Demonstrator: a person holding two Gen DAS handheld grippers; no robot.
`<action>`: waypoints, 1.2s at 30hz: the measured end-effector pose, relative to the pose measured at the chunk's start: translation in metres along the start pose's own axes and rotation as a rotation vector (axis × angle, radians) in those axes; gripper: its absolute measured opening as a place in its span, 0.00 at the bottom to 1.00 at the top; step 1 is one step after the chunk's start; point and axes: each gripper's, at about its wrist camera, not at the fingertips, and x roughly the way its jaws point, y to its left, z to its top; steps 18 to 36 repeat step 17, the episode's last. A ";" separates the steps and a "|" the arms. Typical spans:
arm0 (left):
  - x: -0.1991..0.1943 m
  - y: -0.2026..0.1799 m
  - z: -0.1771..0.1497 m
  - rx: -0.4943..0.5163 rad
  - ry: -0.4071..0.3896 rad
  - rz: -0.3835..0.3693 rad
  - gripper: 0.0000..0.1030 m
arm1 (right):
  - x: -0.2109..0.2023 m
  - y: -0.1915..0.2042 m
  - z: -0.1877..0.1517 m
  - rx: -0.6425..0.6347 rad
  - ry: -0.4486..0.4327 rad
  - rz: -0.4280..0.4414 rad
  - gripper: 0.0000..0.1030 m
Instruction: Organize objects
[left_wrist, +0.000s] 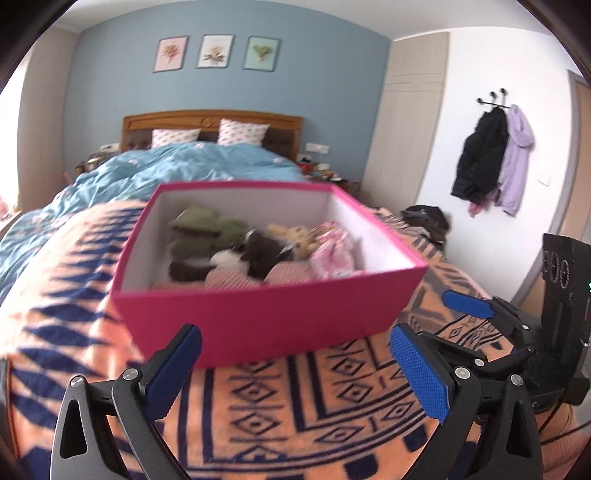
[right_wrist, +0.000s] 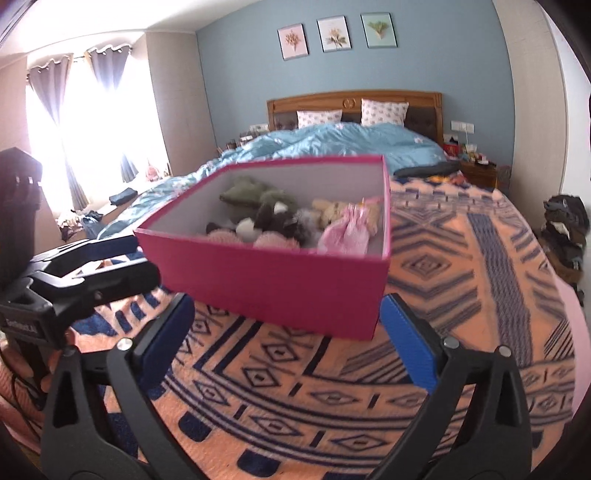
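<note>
1. Your left tool (left_wrist: 295, 365) stands wide, nothing between its blue pads (left_wrist: 417, 369); only the patterned blanket (left_wrist: 295, 417) shows in the gap.
2. Your right tool (right_wrist: 291, 339) is likewise spread wide and empty, its blue pads (right_wrist: 410, 343) flanking the near lower edge of the box without touching it as far as the view shows.
3. The pink box (left_wrist: 258, 321) sits open-topped on the orange-and-navy blanket at the foot end of the bed (left_wrist: 166, 170), just ahead of both tools. Its inner walls are pale grey.
4. Inside the box, toward its back and middle: a green plush toy (left_wrist: 203, 225) at the left, a dark grey-and-white plush (left_wrist: 255, 251) in the centre, a tan plush (left_wrist: 295, 236) behind it, and a pink garment-like piece (left_wrist: 332, 251) at the right. Pink rounded items lie along the near inner wall; motion blur keeps you from telling what they are.
5. From the left wrist view, the right tool's frame shows at the right edge (left_wrist: 480, 314), beside the box's near right corner.
6. From the right wrist view, the left tool's frame (right_wrist: 85, 266) sits at the left, near the box's left corner.
7. Beyond the box: blue duvet (right_wrist: 351, 144), two pillows (right_wrist: 384, 110), wooden headboard (right_wrist: 354, 99).
</note>
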 end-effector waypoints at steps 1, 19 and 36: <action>0.000 0.003 -0.004 -0.008 0.008 0.010 1.00 | 0.003 0.003 -0.004 -0.011 0.007 -0.012 0.98; -0.002 0.026 -0.030 -0.027 0.024 0.120 1.00 | 0.011 0.017 -0.026 0.000 0.052 0.006 0.98; -0.002 0.026 -0.030 -0.027 0.024 0.120 1.00 | 0.011 0.017 -0.026 0.000 0.052 0.006 0.98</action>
